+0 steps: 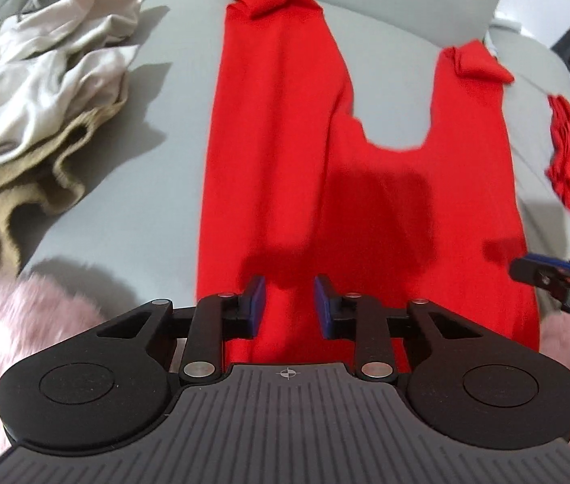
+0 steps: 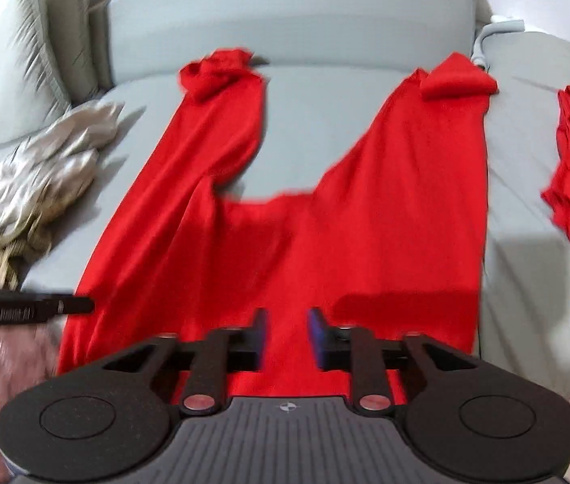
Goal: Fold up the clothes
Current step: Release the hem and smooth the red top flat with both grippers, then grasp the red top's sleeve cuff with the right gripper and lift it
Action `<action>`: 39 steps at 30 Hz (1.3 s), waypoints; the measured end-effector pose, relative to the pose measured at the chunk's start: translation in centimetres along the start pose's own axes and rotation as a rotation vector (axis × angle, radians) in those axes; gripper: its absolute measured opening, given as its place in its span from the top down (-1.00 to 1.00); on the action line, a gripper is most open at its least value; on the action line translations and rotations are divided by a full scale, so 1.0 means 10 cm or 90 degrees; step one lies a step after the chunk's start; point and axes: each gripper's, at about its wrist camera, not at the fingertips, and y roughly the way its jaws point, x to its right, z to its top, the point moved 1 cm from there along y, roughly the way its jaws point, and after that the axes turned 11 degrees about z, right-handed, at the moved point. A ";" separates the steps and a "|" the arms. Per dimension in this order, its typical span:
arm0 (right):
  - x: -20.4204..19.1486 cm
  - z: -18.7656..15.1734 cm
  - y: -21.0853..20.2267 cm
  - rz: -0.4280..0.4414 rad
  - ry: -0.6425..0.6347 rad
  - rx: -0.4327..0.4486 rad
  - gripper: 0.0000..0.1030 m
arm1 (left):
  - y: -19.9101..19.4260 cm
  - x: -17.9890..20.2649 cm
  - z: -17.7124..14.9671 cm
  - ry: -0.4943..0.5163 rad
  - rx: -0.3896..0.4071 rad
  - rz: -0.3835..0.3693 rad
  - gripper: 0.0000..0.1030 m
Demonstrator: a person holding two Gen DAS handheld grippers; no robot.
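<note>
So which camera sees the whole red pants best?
The right wrist view: the red pants show whole there, both legs spread in a V up to their bunched cuffs. The left wrist view shows the same pants closer, with one leg partly overlapping the other side.

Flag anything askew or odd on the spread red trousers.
Both leg ends of the red trousers are bunched instead of flat: the left cuff is crumpled, the right cuff folded back. Otherwise nothing stands out.
</note>
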 end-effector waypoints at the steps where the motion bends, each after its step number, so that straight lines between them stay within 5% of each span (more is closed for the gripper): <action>1: 0.04 0.07 0.09 -0.007 0.006 0.003 0.38 | 0.07 -0.01 0.04 0.001 0.002 0.003 0.41; 7: 0.27 0.51 0.58 -0.038 0.013 0.019 0.38 | 0.48 0.06 0.49 -0.016 0.006 0.009 0.35; 11: 0.33 0.69 0.84 0.011 0.024 0.014 0.37 | 0.75 0.08 0.75 -0.021 0.000 0.018 0.32; 15: 0.17 0.79 1.04 0.103 -0.056 -0.018 0.33 | 0.89 0.01 0.85 -0.025 -0.007 0.023 0.34; 20: 0.05 0.73 1.31 0.118 -0.181 -0.102 0.24 | 0.90 -0.05 0.87 -0.037 -0.012 0.018 0.37; 24: 0.04 0.67 1.27 0.129 -0.215 -0.110 0.28 | 0.91 -0.07 0.86 -0.033 -0.013 0.014 0.37; 27: -0.02 0.63 1.29 0.082 -0.248 -0.112 0.81 | 0.94 -0.06 0.85 -0.031 -0.015 0.017 0.36; 29: -0.06 0.62 1.27 0.059 -0.249 -0.106 0.93 | 0.93 -0.05 0.84 -0.029 -0.015 0.019 0.36; 37: 0.15 0.49 1.01 -0.056 -0.166 -0.087 0.94 | 0.92 -0.12 0.81 -0.029 -0.012 0.062 0.39; 39: 0.16 0.50 0.96 -0.045 -0.150 -0.078 0.85 | 0.92 -0.12 0.80 -0.022 -0.010 0.064 0.39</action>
